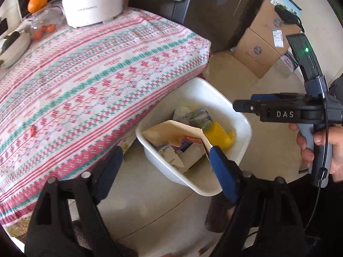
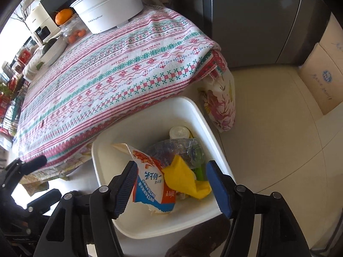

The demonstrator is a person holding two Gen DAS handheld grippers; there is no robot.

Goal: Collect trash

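Both tongs stood spread and pinched nothing. Seen from the left wrist, the left gripper (image 1: pixel 165 171) hung with its blue pads wide apart, one over the hem of the patterned tablecloth (image 1: pixel 103 72), the other above the near wall of the white bin (image 1: pixel 244 124), which sat on the floor beside the table. Inside lay the collected trash: a torn cream carton (image 1: pixel 171 132), a yellow wrapper (image 1: pixel 218 135) and a crushed clear bottle (image 1: pixel 199 116). Off to the side, the right gripper (image 1: pixel 246 105) was held level above the bin's far rim; its fingers lay edge-on here, so their gap could not be read from this view. A small red scrap (image 1: pixel 32 130) remained on the cloth, probably the next piece to collect. At the far end stood a white pot (image 1: pixel 92 4) and an orange (image 1: pixel 37 2), kept well apart from the rubbish.

From the right wrist, the right gripper (image 2: pixel 171 188) hovered directly over the bin (image 2: pixel 150 115), fingers parted either side of a red, white and blue milk carton (image 2: pixel 150 184) without touching it, which suggested a release position above the opening so that litter would fall inside. The yellow wrapper (image 2: pixel 184 175) and the bottle (image 2: pixel 182 147) rested against it. A floral bag (image 2: pixel 220 105) hung at the table corner, just beside the bin.
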